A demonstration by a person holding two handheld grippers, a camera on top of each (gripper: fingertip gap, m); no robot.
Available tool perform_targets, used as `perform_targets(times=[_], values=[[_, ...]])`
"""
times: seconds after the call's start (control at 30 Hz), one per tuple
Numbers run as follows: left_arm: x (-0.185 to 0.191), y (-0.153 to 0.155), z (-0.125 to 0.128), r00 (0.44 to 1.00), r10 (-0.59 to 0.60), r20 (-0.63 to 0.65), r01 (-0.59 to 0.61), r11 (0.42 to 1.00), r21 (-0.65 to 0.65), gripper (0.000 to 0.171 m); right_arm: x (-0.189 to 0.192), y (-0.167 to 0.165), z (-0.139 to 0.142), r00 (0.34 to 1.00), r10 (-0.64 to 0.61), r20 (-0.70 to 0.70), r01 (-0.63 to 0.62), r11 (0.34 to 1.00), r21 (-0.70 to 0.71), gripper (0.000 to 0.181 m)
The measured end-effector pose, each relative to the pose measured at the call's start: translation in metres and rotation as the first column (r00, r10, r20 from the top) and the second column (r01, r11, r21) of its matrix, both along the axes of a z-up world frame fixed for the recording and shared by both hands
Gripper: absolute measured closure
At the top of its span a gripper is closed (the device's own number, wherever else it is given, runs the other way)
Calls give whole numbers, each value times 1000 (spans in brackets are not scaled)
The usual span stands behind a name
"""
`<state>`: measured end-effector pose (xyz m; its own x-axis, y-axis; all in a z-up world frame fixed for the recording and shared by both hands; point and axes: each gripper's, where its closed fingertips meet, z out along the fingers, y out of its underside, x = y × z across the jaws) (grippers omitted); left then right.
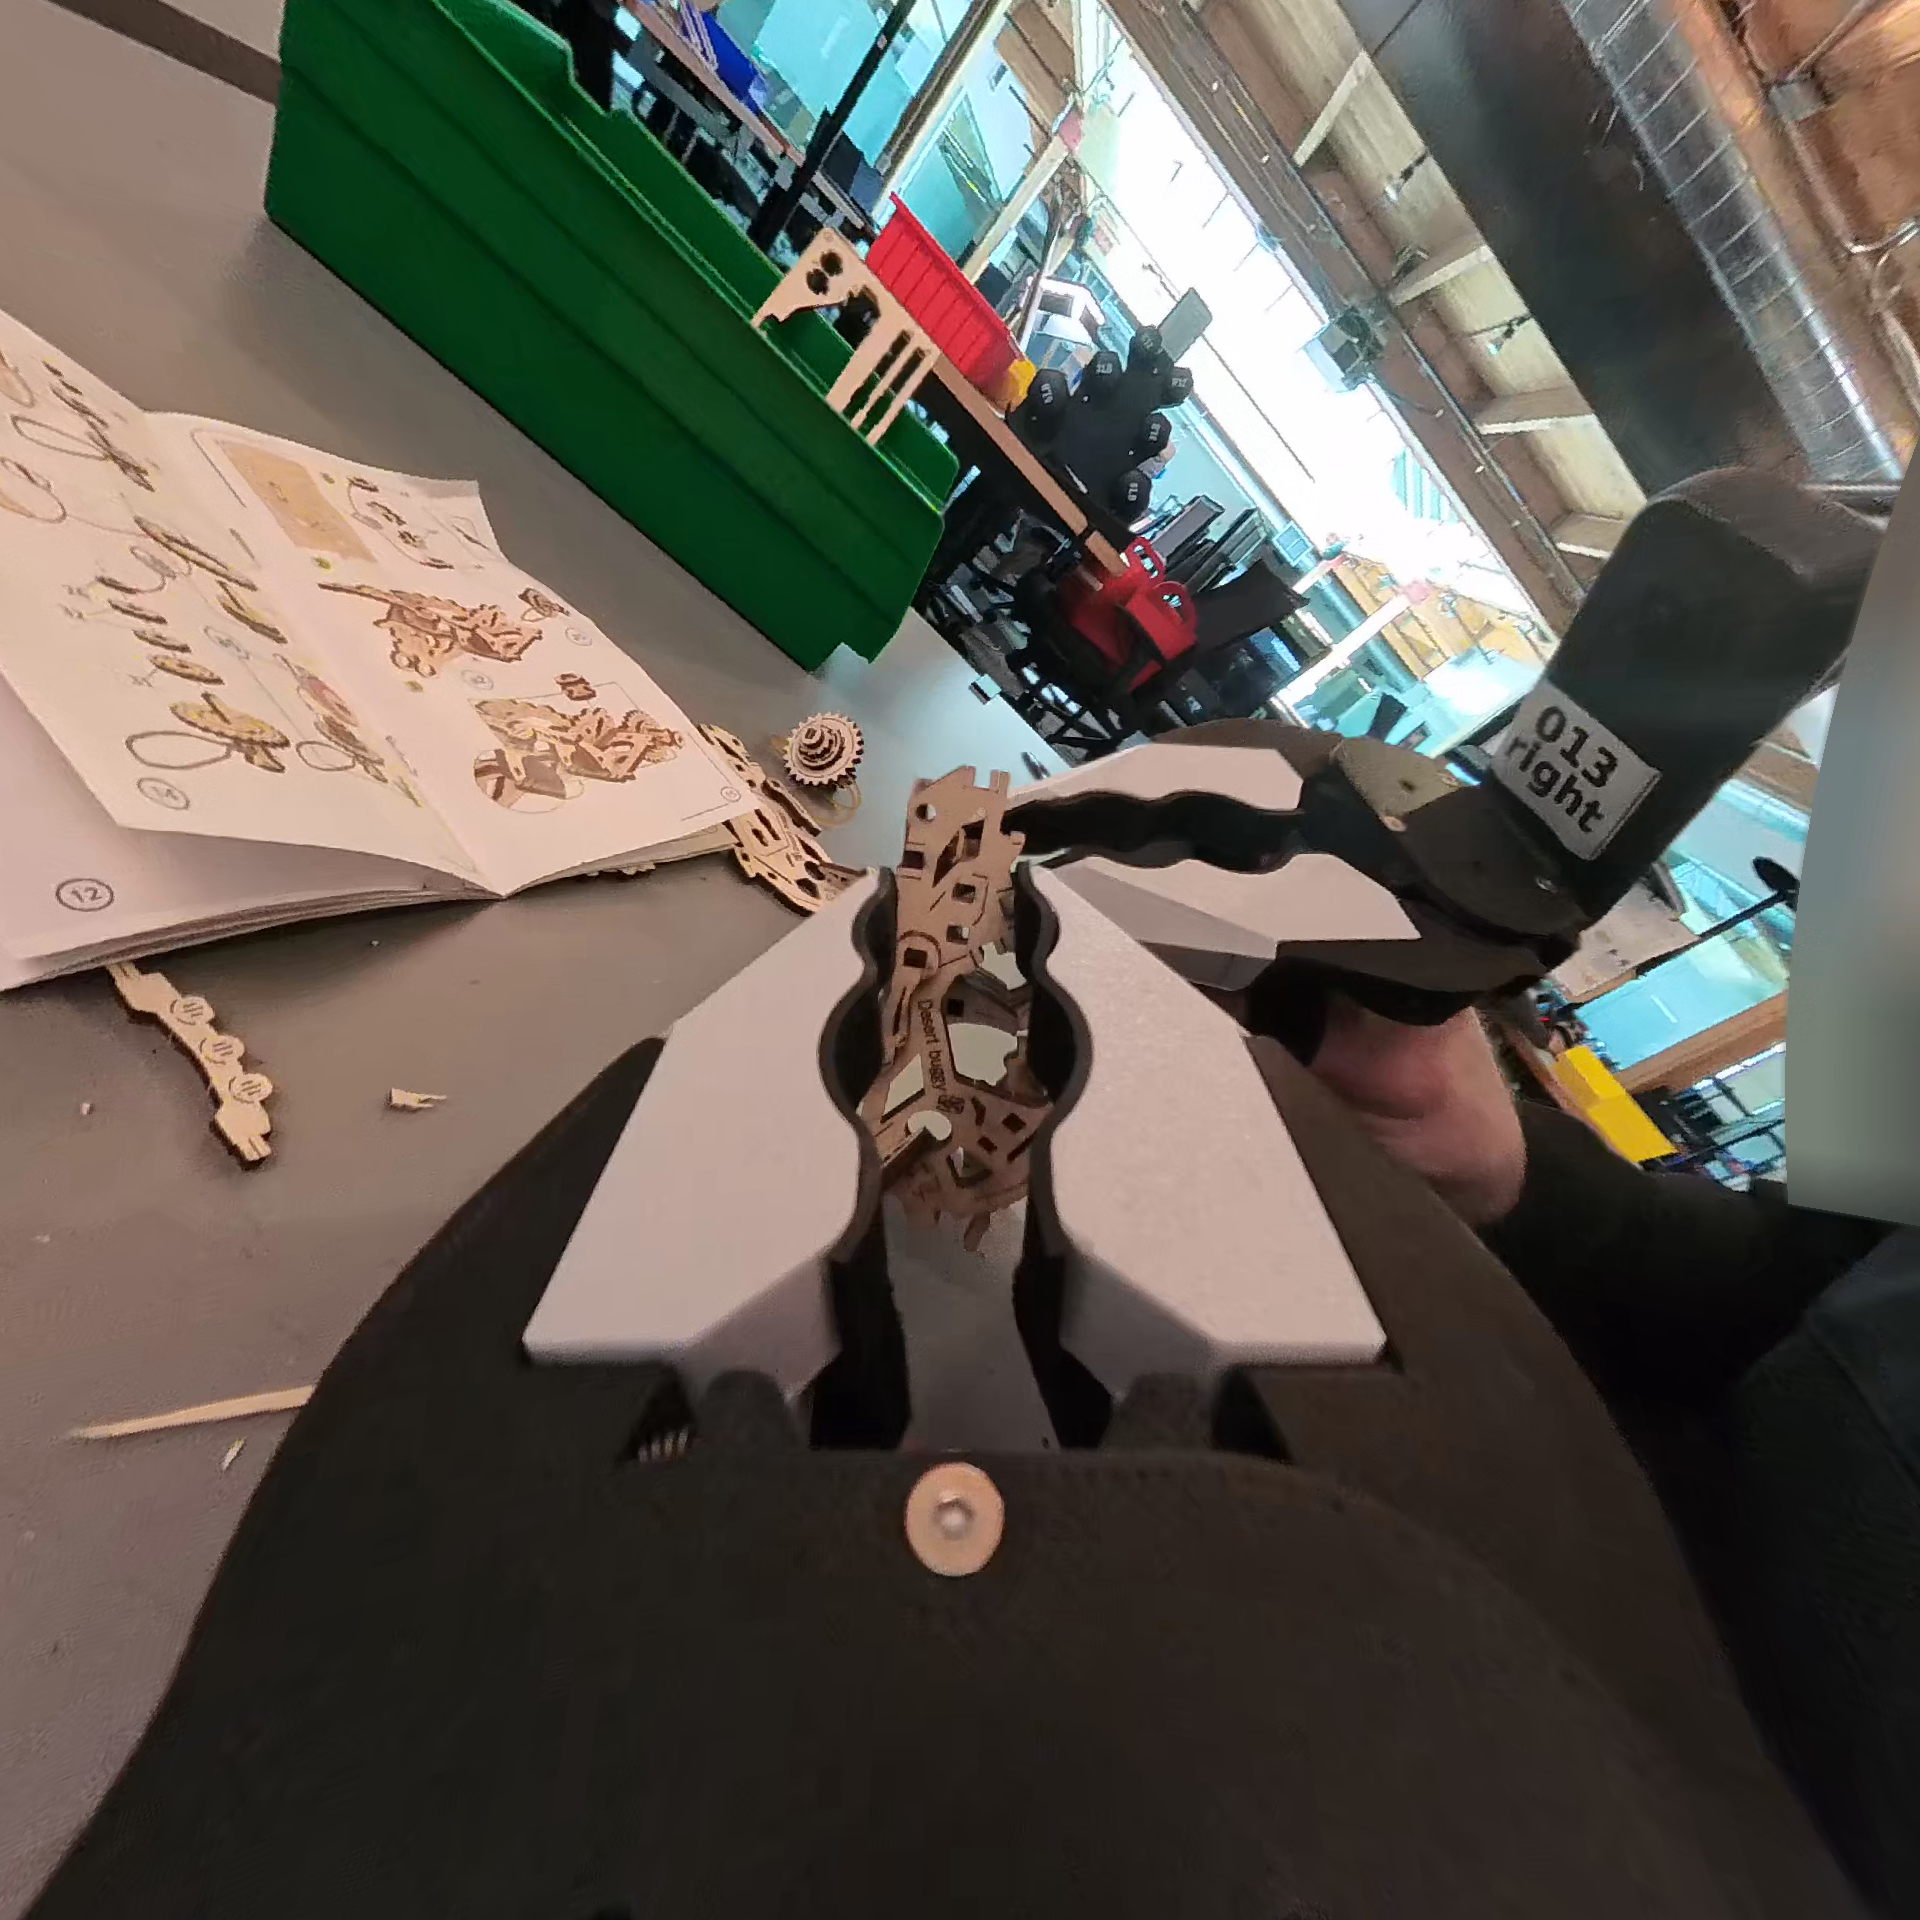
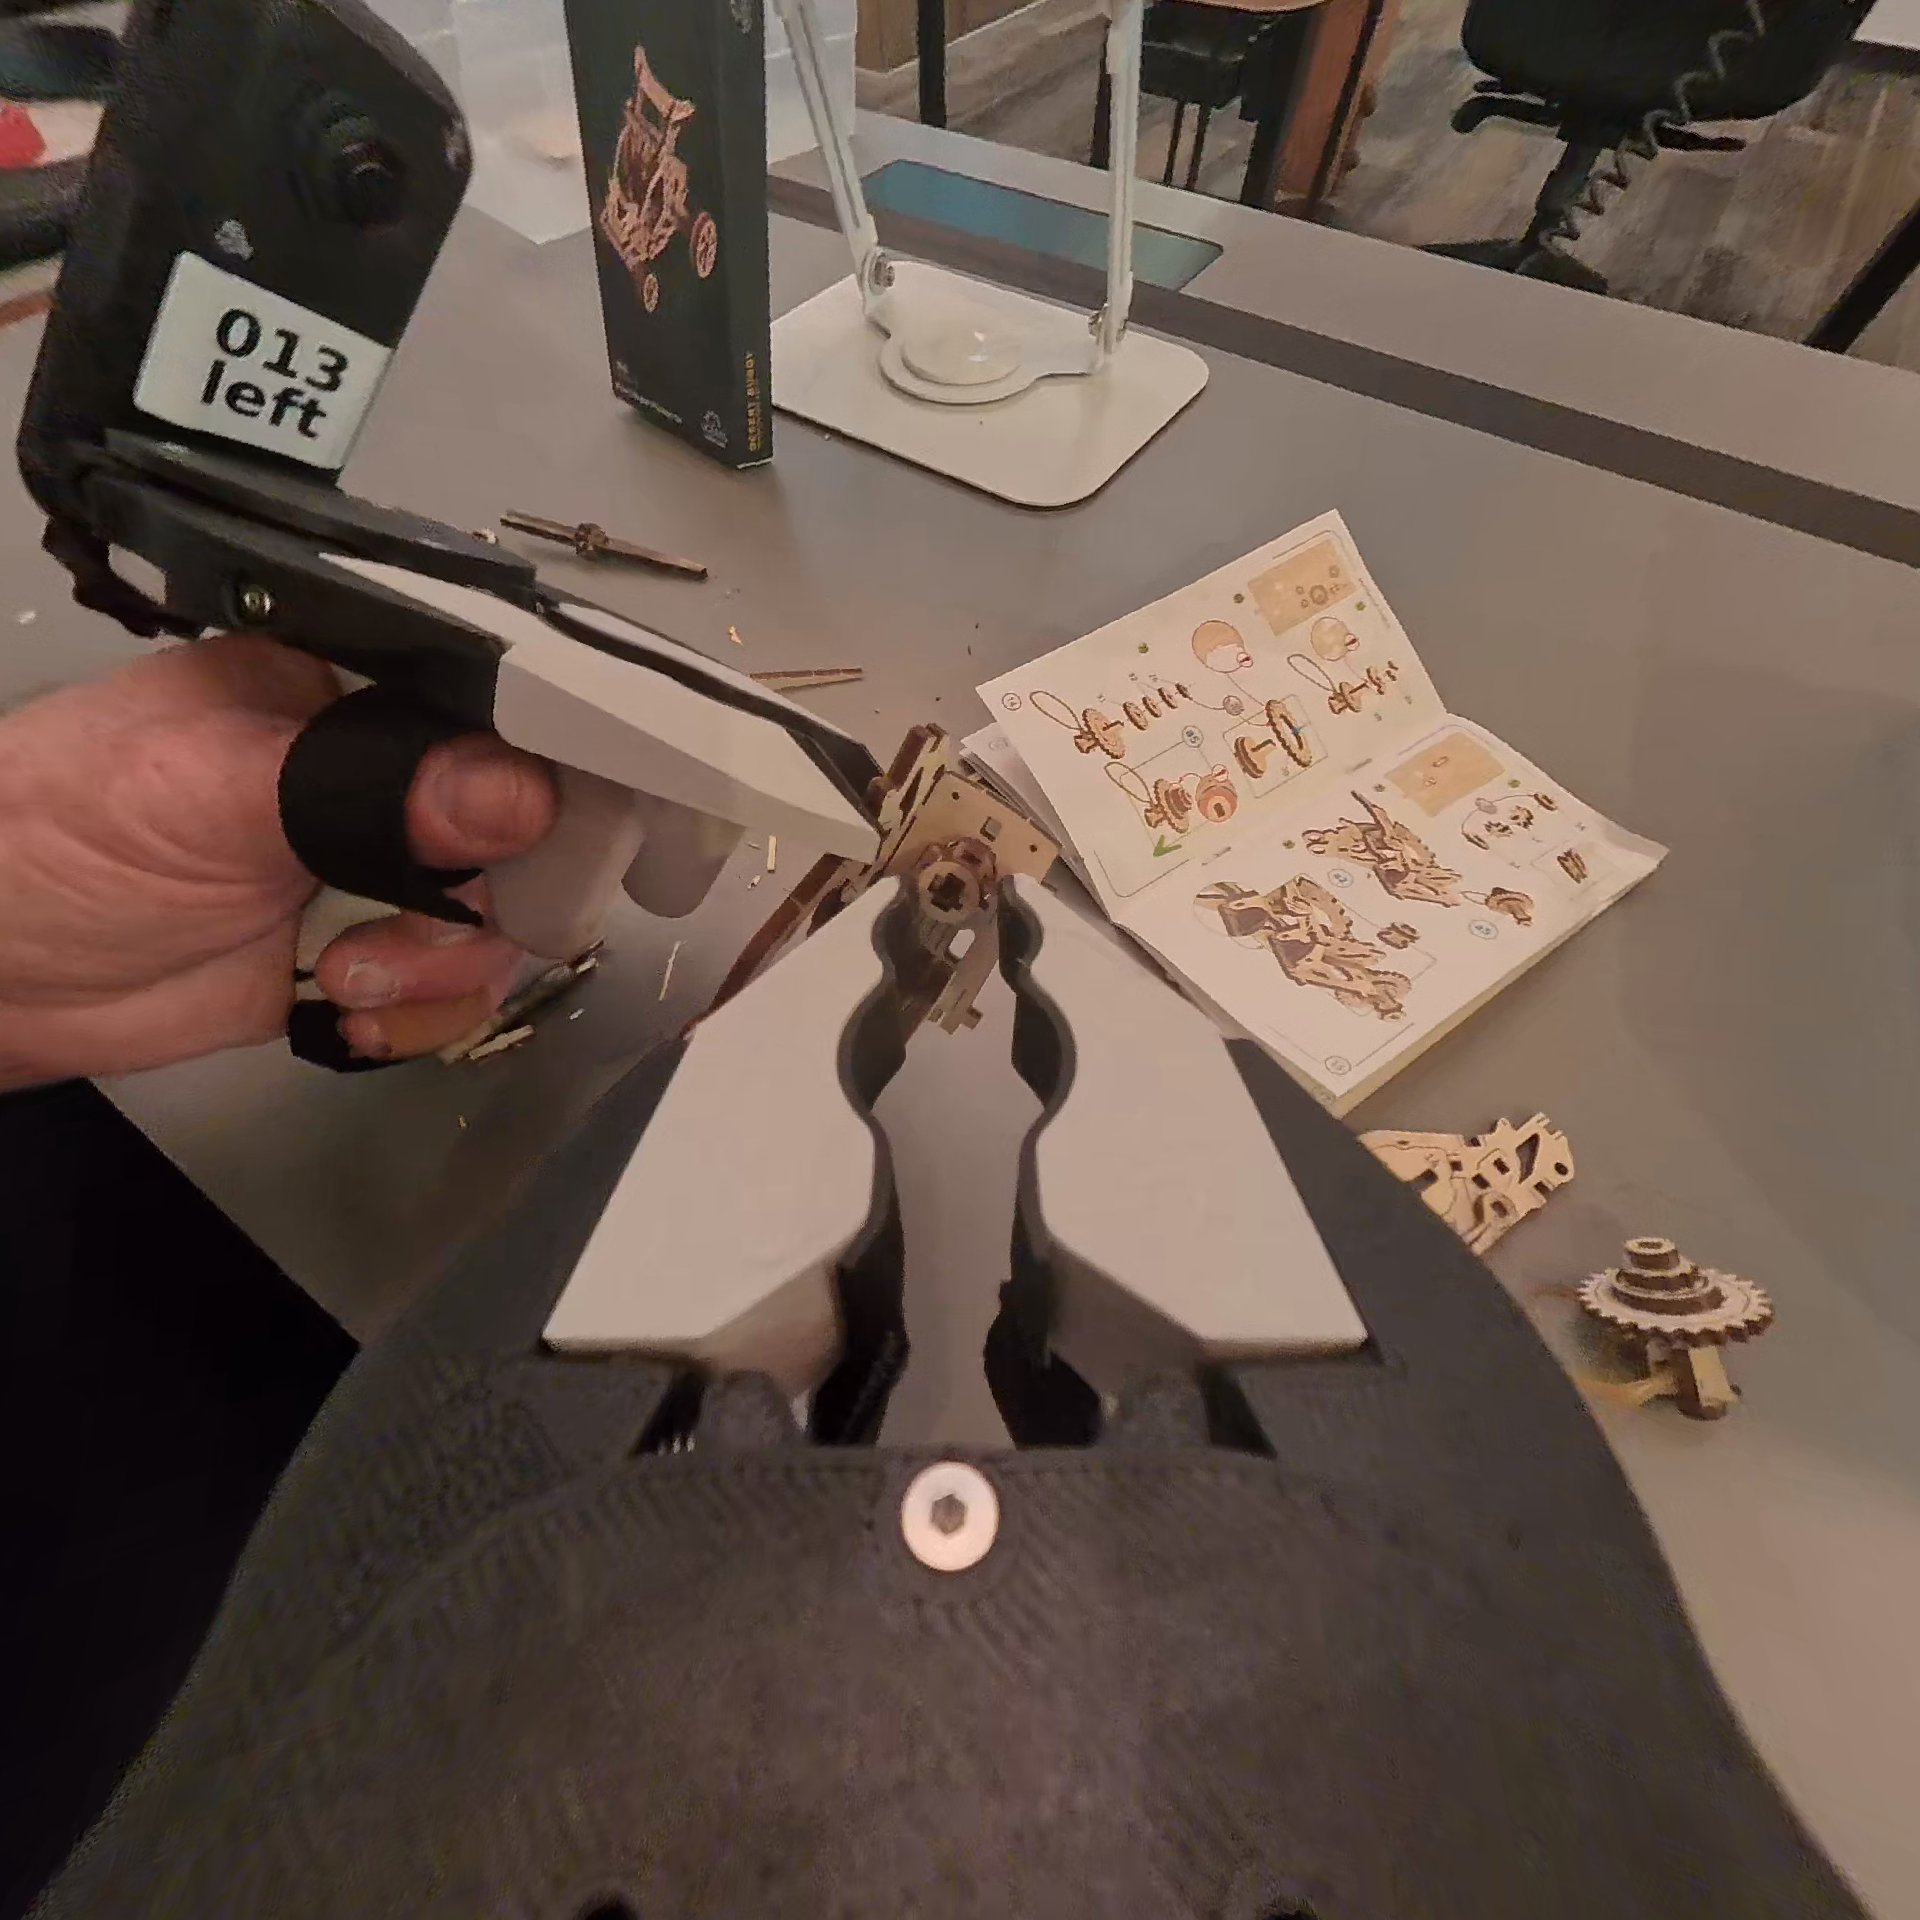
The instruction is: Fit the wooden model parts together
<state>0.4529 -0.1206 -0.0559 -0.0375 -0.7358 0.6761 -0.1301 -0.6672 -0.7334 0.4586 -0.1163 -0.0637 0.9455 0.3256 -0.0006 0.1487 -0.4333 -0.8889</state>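
A laser-cut wooden model frame (image 1: 951, 1039) is held above the grey table between both grippers. My left gripper (image 1: 954, 894) is shut on the frame's flat panel, which runs lengthwise between its pads. My right gripper (image 1: 1013, 828) comes in from the right and is shut on the frame's top edge. In the right wrist view, my right gripper (image 2: 951, 909) pinches the frame's end with a round toothed hub (image 2: 951, 881). The left gripper (image 2: 873, 805) clamps the same frame (image 2: 914, 790) from the left. The frame's lower part is hidden between the fingers.
An open instruction booklet (image 1: 343, 665) (image 2: 1320, 800) lies on the table (image 2: 1558, 623). Nearby are a loose wooden panel (image 2: 1475, 1179), a gear stack (image 2: 1673, 1314), a wooden strip (image 1: 203, 1049) and an axle (image 2: 603, 543). Green bins (image 1: 582, 312), the kit box (image 2: 675, 229) and a lamp base (image 2: 987, 384) stand behind. Less than 4 cm separates the two grippers' tips.
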Motion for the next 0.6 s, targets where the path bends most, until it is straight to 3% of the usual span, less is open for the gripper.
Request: perform_targets(times=[0.3,0.4,0.6], values=[[2,0,0,1000,24,10,-24,998,-58,152,2,2,2,986,-63,157,55,997,55,170],[2,0,-1,1000,25,19,-23,995,-96,152,2,4,0,996,-51,68,49,998,37,169],[3,0,0,999,13,50,-5,988,-156,152,2,3,4,999,-28,37,27,999,35,161]])
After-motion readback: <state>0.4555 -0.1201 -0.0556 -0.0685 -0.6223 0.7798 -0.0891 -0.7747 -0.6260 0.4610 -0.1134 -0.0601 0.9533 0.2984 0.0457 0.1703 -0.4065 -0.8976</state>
